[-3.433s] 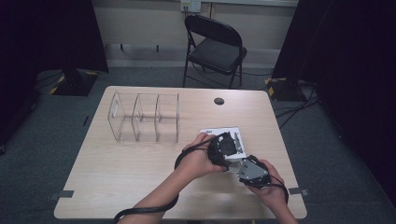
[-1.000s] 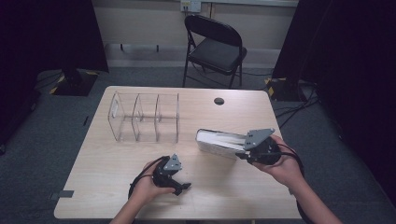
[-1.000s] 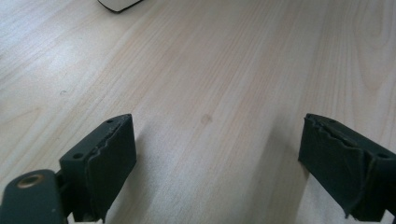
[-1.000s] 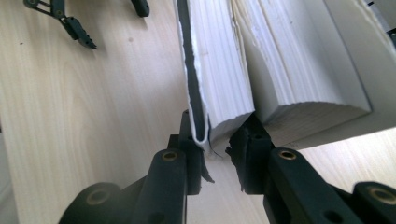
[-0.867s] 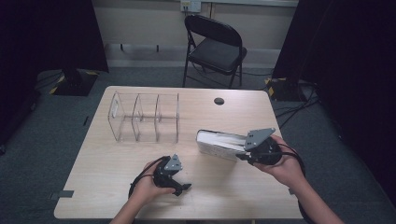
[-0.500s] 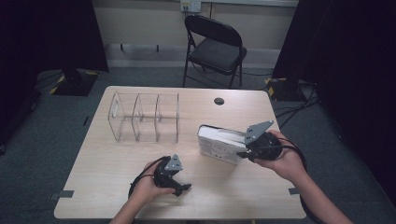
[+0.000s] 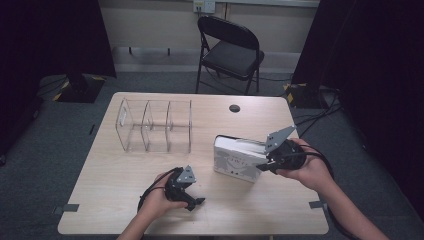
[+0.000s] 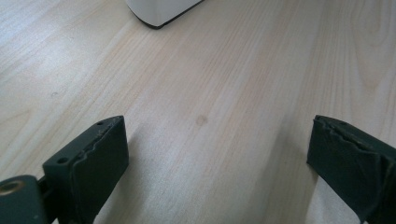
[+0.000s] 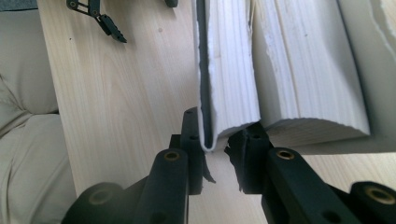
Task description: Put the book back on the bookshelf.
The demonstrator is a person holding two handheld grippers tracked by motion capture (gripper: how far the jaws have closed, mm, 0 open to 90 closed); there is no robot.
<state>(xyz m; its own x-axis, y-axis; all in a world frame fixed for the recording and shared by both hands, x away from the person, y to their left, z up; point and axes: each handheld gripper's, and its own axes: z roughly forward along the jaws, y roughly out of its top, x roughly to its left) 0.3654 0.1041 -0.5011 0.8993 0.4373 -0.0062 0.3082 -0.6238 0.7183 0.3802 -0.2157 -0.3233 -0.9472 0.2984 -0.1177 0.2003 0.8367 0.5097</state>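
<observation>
A thick white book (image 7: 234,159) stands on its edge on the wooden table (image 7: 125,210), right of centre. My right gripper (image 7: 264,163) is shut on the book's right end. In the right gripper view the jaws (image 9: 219,135) pinch the dark-lined cover and a block of pages of the book (image 9: 233,70). My left gripper (image 7: 197,203) rests near the front edge, left of the book. Its jaws have just been opening and stand wide (image 8: 217,149) over bare wood, nothing between them. A corner of the book (image 8: 161,11) lies beyond them.
A clear plastic organizer (image 7: 155,125) with three compartments stands at the back left of the table. A small dark cable hole (image 7: 234,108) sits near the far edge. A folding chair (image 7: 230,50) stands behind the table. The person's lap shows at left in the right gripper view.
The book has been lifted from lying flat and now stands more upright in my right gripper. My left hand has left the book and rests near the front edge.
</observation>
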